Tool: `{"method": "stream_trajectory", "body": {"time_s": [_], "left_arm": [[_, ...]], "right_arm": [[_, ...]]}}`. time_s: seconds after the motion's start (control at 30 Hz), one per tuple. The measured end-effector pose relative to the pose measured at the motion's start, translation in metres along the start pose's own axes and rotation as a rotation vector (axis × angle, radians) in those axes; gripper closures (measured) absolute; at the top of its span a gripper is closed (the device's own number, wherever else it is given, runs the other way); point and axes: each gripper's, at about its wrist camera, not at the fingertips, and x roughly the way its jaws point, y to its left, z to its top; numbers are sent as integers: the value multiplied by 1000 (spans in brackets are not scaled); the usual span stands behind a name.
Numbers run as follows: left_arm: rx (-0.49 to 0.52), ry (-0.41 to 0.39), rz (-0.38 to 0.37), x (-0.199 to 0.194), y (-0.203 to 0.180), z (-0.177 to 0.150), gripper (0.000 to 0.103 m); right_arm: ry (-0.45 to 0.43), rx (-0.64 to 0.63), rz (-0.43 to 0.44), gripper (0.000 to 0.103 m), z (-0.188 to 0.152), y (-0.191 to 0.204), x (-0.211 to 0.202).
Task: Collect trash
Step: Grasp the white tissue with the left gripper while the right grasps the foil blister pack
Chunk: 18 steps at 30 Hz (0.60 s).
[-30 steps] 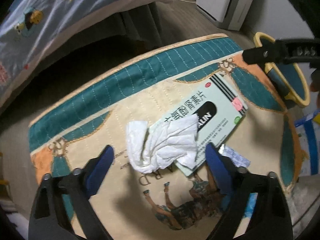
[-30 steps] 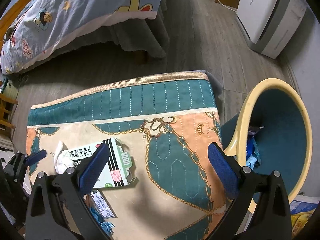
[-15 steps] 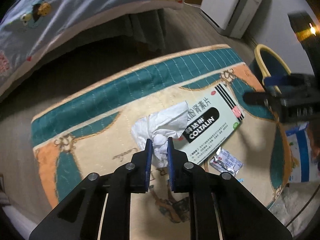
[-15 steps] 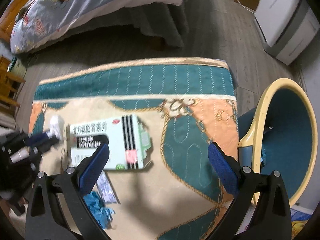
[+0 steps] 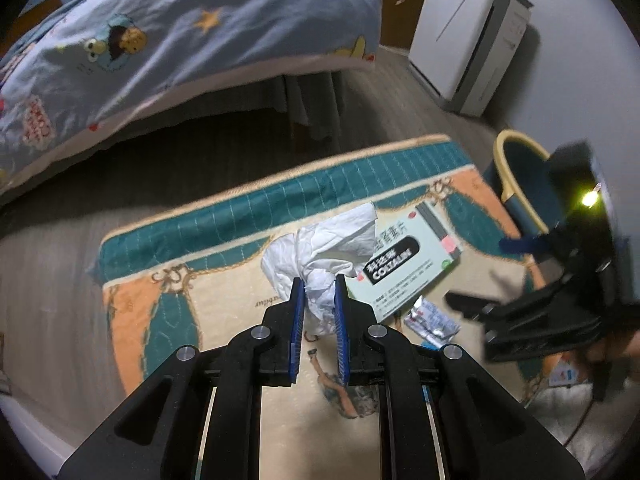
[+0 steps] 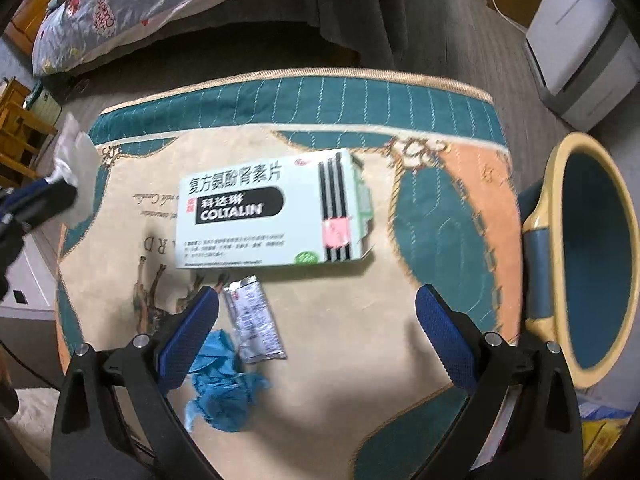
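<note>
I'm pinching the crumpled white tissue (image 5: 320,248) in my left gripper (image 5: 319,292), the blue pads squeezed onto its lower end while the rest of it is fanning out above the tips, and it's hanging clear over the rug (image 5: 168,304). My right gripper (image 6: 320,320) is standing wide apart with nothing between its pads, hovering above the cream middle of that rug. Just beyond its tips the pale green medicine box (image 6: 272,212) is lying flat (black label, three black stripes and a pink patch near its right end). Near my right gripper's left finger (image 6: 188,336) a silver foil sachet (image 6: 254,324) is lying just below the box, and a crumpled blue wrapper (image 6: 224,392) is sitting just beside the sachet's lower end. Off the rug's right edge the teal bin with the yellow rim (image 6: 600,256) is standing open-mouthed, tilted towards me in this view. From the right camera I'm catching the tissue at the far left edge, gripped in the other tool. Beyond the rug a bed (image 5: 160,40) with a cartoon-print duvet is filling the background, and a white appliance (image 5: 468,32) is standing by the wall.
</note>
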Motion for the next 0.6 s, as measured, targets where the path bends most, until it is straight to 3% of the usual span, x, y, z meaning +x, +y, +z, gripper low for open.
{"method": "stream_trajectory", "body": {"time_s": [0.17,0.37,0.43,0.57,0.6], "left_arm": [[4,-18,-8,-9,4,1,88],[-17,-13,-14,-11,13,0,88],[-20,-15,-17,-11,14,0,88],[-22,-19,-22,-12,15,1,88],[-23,-20,-22,-12,15,0,88]], "right_arm": [[14,12,12,8,-9,10,7],[49,-42,4,32,-13,28,24],[62,-59,1,44,-15,35,30],[51,-117,-51,57,-17,47,33],[48,-123,-56,67,-17,48,33]]}}
